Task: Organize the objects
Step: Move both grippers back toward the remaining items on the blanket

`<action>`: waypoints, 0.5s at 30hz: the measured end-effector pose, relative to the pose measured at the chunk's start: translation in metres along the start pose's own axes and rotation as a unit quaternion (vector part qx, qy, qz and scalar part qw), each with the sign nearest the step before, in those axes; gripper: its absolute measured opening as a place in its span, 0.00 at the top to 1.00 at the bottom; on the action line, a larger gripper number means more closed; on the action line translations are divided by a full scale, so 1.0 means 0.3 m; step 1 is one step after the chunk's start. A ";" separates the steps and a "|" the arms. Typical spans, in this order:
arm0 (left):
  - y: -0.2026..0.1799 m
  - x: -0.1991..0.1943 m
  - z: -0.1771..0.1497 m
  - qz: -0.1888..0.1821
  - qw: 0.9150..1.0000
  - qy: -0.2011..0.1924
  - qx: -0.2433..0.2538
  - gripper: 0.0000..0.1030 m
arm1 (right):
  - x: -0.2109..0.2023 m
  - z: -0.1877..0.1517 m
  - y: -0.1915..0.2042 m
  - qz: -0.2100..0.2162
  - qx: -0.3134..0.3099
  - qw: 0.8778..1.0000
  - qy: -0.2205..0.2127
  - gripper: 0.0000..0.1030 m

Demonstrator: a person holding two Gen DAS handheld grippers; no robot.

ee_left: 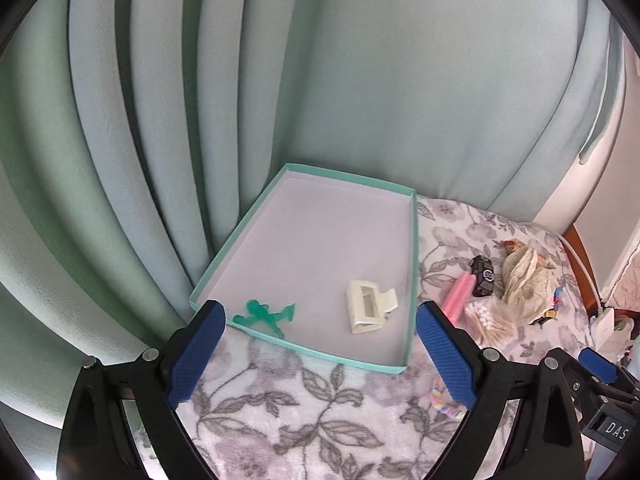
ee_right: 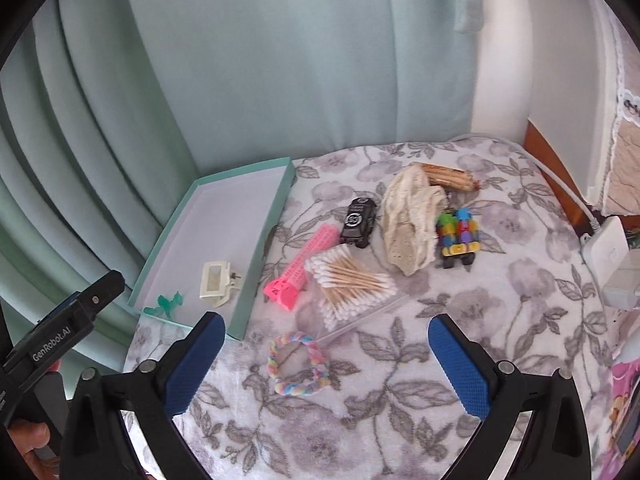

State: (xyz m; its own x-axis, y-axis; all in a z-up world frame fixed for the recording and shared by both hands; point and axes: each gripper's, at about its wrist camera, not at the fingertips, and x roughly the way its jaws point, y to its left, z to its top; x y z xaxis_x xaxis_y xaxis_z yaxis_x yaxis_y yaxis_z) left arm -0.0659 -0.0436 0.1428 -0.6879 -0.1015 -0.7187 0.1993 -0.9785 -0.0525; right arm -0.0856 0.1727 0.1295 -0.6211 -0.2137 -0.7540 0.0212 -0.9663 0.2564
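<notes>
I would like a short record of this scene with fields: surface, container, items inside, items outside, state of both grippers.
surface: floral blanket
container: teal shallow box
inside: cream hair claw clip, green plastic figure
outside: pink hair roller, cotton swabs bag, black toy car, pastel braided ring, cream lace cloth, colourful block toy
left gripper: open, empty
right gripper: open, empty

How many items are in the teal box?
2: a cream hair clip near its right wall and a green plastic piece in the near corner of the teal box. None seem hidden.
</notes>
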 end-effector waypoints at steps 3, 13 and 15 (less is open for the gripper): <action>-0.059 -0.010 0.025 -0.026 1.000 0.006 0.002 0.06 | -0.047 0.017 -0.069 -0.015 0.010 1.000 -0.012 0.00; -0.247 -0.038 0.076 -0.073 0.997 0.027 0.010 0.06 | -0.150 0.087 -0.230 -0.042 0.038 0.998 -0.042 0.00; -0.265 -0.038 0.059 -0.081 0.996 0.027 0.015 0.06 | -0.157 0.086 -0.251 -0.038 0.044 0.997 -0.046 0.00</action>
State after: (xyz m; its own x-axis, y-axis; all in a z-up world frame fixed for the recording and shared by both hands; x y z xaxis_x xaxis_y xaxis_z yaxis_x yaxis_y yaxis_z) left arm -0.0863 0.0323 0.1675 -0.6704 0.0664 -0.7390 0.0675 -0.9864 -0.1499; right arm -0.0782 0.2594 0.1613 -0.6876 -0.1224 -0.7157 -0.0943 -0.9623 0.2552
